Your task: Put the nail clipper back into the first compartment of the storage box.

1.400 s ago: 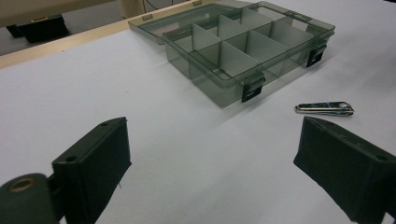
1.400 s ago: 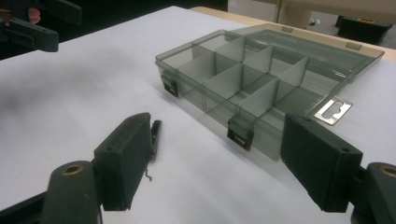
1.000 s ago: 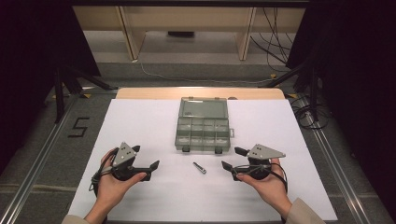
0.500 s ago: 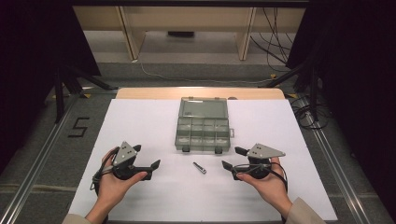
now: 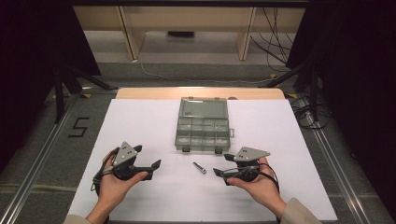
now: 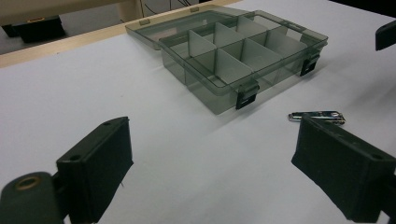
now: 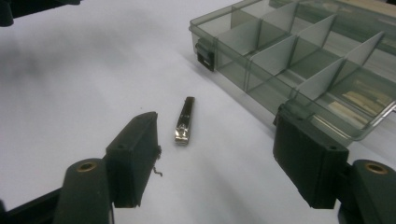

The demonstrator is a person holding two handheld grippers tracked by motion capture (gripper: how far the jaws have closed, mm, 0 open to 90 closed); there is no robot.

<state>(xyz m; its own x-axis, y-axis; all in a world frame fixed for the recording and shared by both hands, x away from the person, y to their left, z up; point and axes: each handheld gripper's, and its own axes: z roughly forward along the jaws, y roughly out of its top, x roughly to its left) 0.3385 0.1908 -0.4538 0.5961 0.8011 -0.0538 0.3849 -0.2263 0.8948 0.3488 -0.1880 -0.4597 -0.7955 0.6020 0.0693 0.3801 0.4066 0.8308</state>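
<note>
L gripper (image 5: 156, 165) sits low on the white table (image 5: 140, 121), left of centre, jaws wide apart w/ nothing between them. In the left gripper view its two black pads frame bare tabletop; the nail clipper (image 6: 317, 115) lies just past the right-hand pad, not touching.

Mid-table: the small metal nail clipper (image 5: 200, 168) lies flat on the sheet between the two grippers, a bit nearer the R one, angled diagonally. Just beyond it sits the smoke-grey compartment box (image 5: 203, 133), lid (image 5: 203, 107) folded back flat behind it, dividers showing, cells look empty as far as I can tell. Black latches on the front wall face the person.

R gripper (image 5: 218, 172) rests right of the clipper, jaws also spread, holding nothing. In the right gripper view the nail clipper (image 7: 184, 120) lies ahead of the gap, closer to the left pad, lengthwise roughly along the line of sight.

Step in hand, prob: R gripper goes for the clipper. To do it well: centre the gap over the clipper first, since it's off toward one pad; come down till pads nearly touch the table bc the piece is thin and flat; close across the narrow width, not end to end. Slick metal, so squeeze slow or it'll skate away. Keep clear of the box front wall.
</note>
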